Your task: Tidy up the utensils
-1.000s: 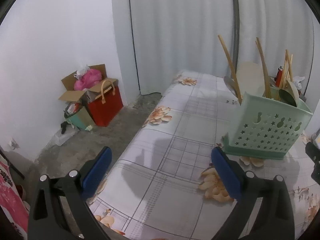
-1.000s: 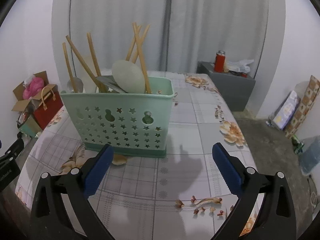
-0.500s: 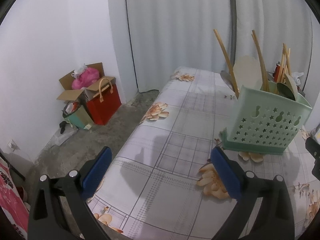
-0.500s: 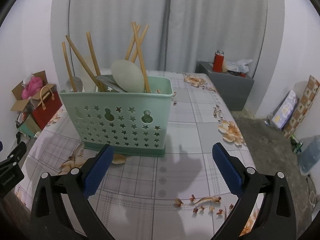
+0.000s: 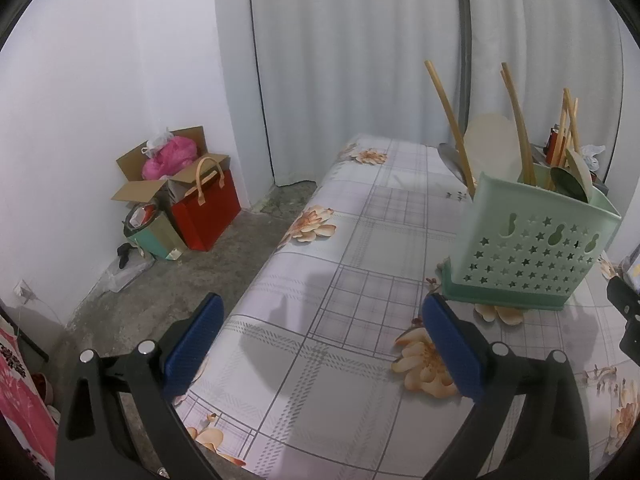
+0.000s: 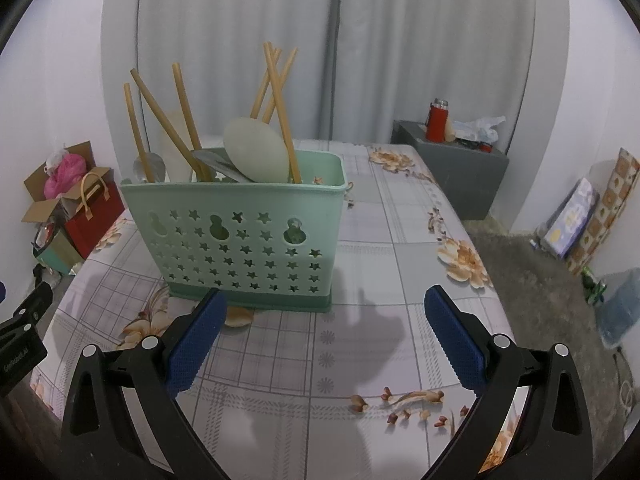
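A: Where's the caddy (image 6: 236, 240)?

B: Upright on the table (image 6: 380, 264), ahead of the right gripper (image 6: 322, 304) and a bit left of the gap between its jaws. Its base edge sits just past the left pad tip in that view. From the left gripper (image 5: 320, 312) it's off ahead to the right, beyond the right jaw.

A: What's in it?

B: Chopsticks (image 6: 280, 108) leaning at several angles, some in a bunch toward the right end, others spread at the left. A pale spoon (image 6: 256, 150) rests bowl-up near the middle, with a metal spoon (image 6: 150, 168) at the left end and a darker blade or ladle between them; I can't tell which. Through the left camera the chopsticks (image 5: 450, 120) stick well above the rim.

A: And the jaws?

B: Both pairs are spread wide with nothing between them. Blue pads (image 6: 196, 336) on the right, blue pads (image 5: 450, 348) on the left, over bare tablecloth.

A: Anything beyond?

B: Past the left jaw of the left gripper, on the floor by the wall, a red bag (image 5: 206, 208) and an open box (image 5: 160, 172) with pink stuff in it. Ahead and right of the right gripper, a grey cabinet (image 6: 456, 176) with a red flask (image 6: 436, 122) on top. Curtains (image 6: 320, 48) hang behind the table.
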A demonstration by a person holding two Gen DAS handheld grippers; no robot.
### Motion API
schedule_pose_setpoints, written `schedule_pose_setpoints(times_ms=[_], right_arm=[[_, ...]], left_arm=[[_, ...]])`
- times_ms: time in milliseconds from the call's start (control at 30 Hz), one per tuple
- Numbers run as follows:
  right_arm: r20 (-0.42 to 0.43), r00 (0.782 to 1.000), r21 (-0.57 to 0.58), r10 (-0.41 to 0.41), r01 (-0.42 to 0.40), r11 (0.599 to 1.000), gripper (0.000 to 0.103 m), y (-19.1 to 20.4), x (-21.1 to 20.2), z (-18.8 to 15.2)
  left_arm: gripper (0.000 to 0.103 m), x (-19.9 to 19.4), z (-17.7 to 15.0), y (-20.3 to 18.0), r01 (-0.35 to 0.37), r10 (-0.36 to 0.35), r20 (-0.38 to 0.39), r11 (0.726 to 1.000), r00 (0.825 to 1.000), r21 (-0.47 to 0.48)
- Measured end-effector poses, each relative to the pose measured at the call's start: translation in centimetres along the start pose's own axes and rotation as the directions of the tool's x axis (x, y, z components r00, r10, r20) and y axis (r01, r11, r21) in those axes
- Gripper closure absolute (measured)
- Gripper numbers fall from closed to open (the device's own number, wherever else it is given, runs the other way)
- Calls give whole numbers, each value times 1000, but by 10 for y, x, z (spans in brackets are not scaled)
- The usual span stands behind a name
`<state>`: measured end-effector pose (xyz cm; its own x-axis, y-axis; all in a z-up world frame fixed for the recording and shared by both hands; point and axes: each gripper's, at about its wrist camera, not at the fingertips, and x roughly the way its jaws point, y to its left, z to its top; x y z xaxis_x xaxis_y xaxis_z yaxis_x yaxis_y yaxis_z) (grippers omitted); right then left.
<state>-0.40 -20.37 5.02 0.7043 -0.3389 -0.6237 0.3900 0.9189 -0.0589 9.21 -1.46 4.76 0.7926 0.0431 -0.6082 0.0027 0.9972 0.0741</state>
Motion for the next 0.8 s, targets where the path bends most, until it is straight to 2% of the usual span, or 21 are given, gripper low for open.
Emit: schedule_pose_setpoints(times_ms=[800], right_arm=[[1,1000,4,-2,2,1000,8,0,-2,-1]], left_arm=[[6,1,-2,0,1,-1,-4,1000,1000,2]])
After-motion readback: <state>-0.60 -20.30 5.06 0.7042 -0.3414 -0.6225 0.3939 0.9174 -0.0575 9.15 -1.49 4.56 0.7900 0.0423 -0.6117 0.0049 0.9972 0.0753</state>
